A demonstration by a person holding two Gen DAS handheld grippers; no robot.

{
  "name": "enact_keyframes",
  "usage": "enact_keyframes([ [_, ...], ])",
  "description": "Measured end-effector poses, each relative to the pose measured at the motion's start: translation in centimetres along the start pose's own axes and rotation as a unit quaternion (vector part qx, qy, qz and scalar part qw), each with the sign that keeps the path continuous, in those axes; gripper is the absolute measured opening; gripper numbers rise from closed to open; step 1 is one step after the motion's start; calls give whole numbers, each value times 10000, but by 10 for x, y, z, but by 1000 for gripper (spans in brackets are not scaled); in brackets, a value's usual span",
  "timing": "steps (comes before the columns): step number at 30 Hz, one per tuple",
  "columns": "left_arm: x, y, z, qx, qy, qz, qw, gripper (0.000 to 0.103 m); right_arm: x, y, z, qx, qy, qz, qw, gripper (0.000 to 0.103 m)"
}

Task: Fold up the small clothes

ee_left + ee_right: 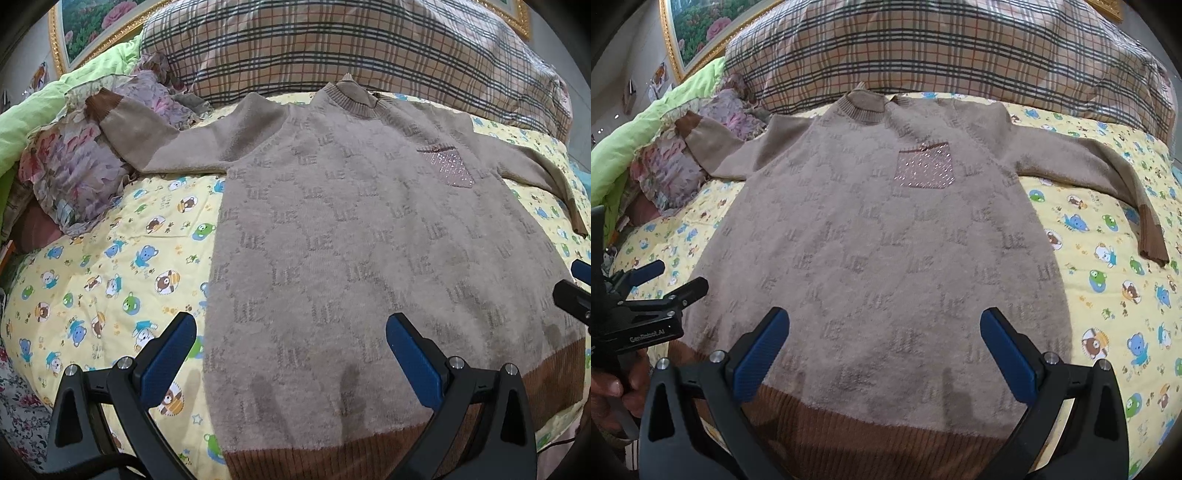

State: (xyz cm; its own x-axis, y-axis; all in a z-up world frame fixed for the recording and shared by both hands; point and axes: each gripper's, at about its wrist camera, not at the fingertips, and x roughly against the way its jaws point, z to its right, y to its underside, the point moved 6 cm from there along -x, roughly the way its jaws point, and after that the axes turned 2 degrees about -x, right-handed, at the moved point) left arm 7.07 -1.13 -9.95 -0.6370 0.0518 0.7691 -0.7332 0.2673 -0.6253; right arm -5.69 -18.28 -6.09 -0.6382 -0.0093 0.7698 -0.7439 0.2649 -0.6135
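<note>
A small beige knit sweater [351,229] with a brown ribbed hem, brown cuffs and a sparkly chest pocket lies flat, front up, on the bed, both sleeves spread out. It also shows in the right wrist view [879,236]. My left gripper [291,332] is open and empty, hovering over the hem's left part. My right gripper [884,328] is open and empty over the hem's middle. The left gripper [665,280] shows at the left edge of the right wrist view, and the right gripper's tip [576,295] at the right edge of the left wrist view.
The sweater lies on a yellow cartoon-bear quilt [110,266]. A large plaid pillow [332,48] lies behind the collar. A floral cloth [81,162] and green blanket [22,110] are heaped at the left, under the left cuff. A framed picture [698,33] hangs behind.
</note>
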Motion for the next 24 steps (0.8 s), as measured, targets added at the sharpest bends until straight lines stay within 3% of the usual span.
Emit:
enact_keyframes([
  [5,-6,-17,6,-44,24,-12,10000,103,5,-12,24,-224,62,32,9997,103],
  [9,-12,-38,9,-33,98,-3,9999,103,13,-30,61,-430,363,123,9983,103],
  [13,-23,-66,8,-37,116,80,9999,103,28,-54,130,-807,957,344,9915,103],
  [17,-41,-91,5,81,169,-6,9998,103,29,-79,223,-1230,1829,413,9745,103],
  [20,-55,-108,2,175,193,-50,9996,103,17,-87,269,-1359,2223,200,9653,92],
  [24,-76,-119,-1,218,123,-168,9995,103,-15,-96,306,-1271,2550,-258,9582,60],
])
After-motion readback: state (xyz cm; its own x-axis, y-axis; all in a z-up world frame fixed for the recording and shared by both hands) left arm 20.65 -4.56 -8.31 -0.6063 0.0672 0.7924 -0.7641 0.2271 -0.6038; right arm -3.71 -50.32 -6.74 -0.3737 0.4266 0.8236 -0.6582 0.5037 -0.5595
